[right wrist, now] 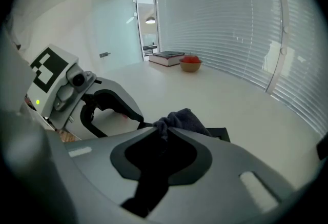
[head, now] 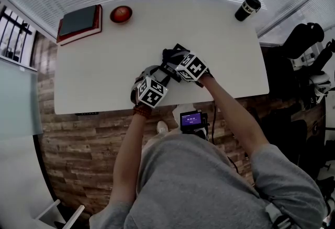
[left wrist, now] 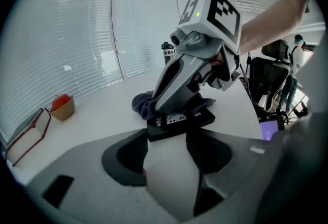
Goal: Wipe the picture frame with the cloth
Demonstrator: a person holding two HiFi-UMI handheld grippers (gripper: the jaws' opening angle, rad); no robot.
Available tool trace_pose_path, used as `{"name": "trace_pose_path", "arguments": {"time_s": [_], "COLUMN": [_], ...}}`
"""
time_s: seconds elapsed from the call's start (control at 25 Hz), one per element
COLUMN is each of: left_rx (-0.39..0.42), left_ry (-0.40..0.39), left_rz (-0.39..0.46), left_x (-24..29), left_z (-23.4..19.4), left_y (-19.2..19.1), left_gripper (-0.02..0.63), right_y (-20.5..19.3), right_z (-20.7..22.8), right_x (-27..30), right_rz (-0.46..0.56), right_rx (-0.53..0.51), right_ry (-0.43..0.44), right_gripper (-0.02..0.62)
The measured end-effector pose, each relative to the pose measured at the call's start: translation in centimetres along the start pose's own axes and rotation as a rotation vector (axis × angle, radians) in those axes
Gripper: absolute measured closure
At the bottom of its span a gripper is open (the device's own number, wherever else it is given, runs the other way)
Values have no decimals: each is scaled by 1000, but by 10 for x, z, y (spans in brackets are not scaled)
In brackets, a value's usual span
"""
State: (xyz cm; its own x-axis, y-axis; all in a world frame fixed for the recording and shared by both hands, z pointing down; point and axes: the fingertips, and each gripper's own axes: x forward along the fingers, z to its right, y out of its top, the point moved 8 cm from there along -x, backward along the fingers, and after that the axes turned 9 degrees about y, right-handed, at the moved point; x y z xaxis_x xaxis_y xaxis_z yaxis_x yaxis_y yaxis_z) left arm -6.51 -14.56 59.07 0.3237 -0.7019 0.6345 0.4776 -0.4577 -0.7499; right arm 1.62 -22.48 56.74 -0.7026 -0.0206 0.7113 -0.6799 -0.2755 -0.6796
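Right gripper (right wrist: pixel 165 133): fingers pressed together, pinching a bunched dark cloth (right wrist: pixel 187 120). Only its own view shows that pinch.

Left gripper (left wrist: pixel 166 138): fingers spread wide, clamped on the near end of the picture frame (left wrist: pixel 205 115). The left gripper view alone shows the frame clearly: flat, black, pale print on its face, with the cloth resting on its far part.

In the head view, both marker cubes hide most of the frame, mid-table (head: pixel 104 65). Book (head: pixel 79 22) at 10 o'clock, flask (head: pixel 247 7) at 2 o'clock.
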Motion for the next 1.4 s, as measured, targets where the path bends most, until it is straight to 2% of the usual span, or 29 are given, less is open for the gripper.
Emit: {"name": "trace_pose_path", "arguments": {"time_s": [0.2, 0.76, 1.08, 1.24, 1.4], "left_rx": [1, 0, 0, -3, -4], "left_ry": [2, 4, 6, 2, 6], "left_rz": [1, -1, 0, -2, 2], "left_x": [0, 0, 3, 2, 3], "left_z": [0, -1, -2, 1, -1], "left_y": [0, 0, 1, -2, -1], "left_gripper": [382, 382, 382, 382, 382], "right_y": [3, 3, 4, 1, 2], "right_z": [-14, -19, -22, -31, -27], "right_x": [6, 7, 5, 7, 4], "right_rz": [-17, 10, 49, 60, 97], "right_rx": [21, 41, 92, 96, 145], "right_ry": [94, 165, 290, 297, 326], "right_gripper": [528, 528, 529, 529, 529]}}
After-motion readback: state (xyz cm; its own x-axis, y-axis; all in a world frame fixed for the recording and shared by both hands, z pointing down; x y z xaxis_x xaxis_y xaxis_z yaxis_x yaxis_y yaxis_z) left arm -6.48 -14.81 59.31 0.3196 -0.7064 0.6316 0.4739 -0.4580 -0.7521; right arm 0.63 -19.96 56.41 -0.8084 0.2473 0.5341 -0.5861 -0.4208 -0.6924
